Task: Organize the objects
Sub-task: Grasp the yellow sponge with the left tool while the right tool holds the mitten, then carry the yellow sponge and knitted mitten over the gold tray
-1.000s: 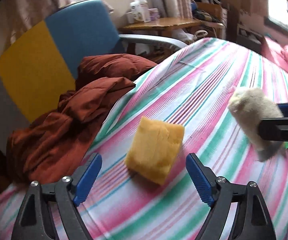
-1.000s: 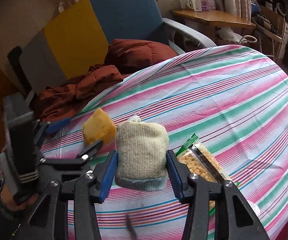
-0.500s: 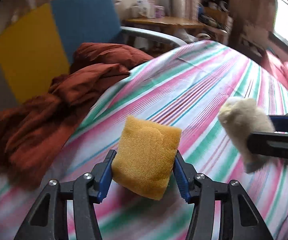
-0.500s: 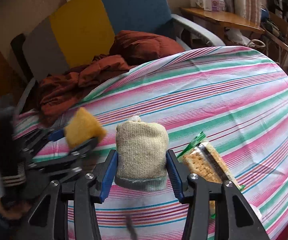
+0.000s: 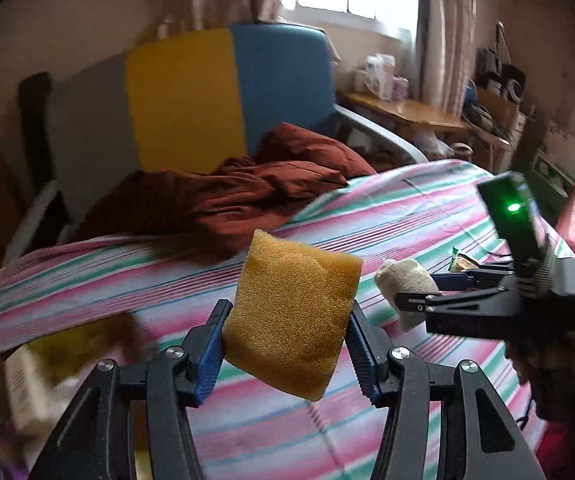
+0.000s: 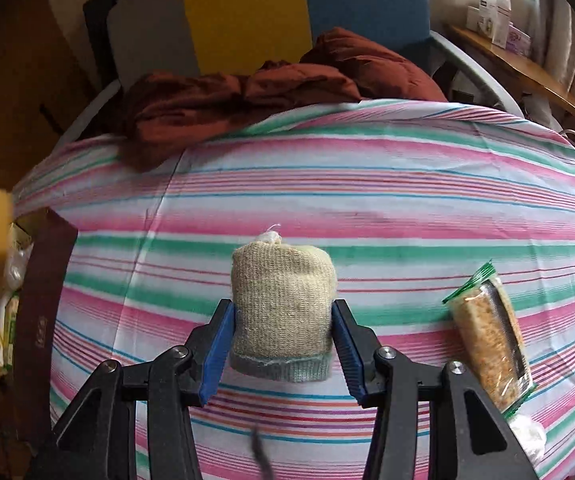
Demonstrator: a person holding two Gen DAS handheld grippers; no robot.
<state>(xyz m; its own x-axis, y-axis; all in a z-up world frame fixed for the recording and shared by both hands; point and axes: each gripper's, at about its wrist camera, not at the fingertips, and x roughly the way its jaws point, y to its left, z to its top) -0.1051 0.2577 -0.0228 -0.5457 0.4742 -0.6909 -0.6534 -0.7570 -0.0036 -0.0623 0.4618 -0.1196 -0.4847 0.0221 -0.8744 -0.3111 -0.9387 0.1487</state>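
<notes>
- Spreading across both views, a striped cloth [image 6: 367, 184] covers the worktop, with a heap of rust-red fabric [image 5: 227, 204] at its far edge.
- Off the worktop's left edge, lower than its surface, stands a dark brown box [image 6: 43, 292] with loose, blurred items inside. It looks the likely place for the objects, though that is a judgement.
- The left hand-held gripper [image 5: 287, 320] hangs clear of the cloth on that same left side. Its jaws have just been closing, and their blue pads now pinch the yellow sponge [image 5: 295, 280] by two opposite sides.
- The right hand-held gripper [image 6: 281, 312] is over the middle of the worktop, well apart from the box. It points steeply down and is clamped on a beige knitted bundle [image 6: 283, 288], whose grey cuff faces the camera.
- The coming move turns on this: the box lies below and to the left of both hands, and the left hand is plainly the nearer. The sponge should go in first, and the right hand would have to cross the worktop leftward.
- The sponge is held roughly upright, so a simple release over the opening should do.
- A cracker packet [image 6: 487, 340] lies on the cloth just right of the right hand-held gripper, its long axis running away from the camera, with nothing gripping it.
</notes>
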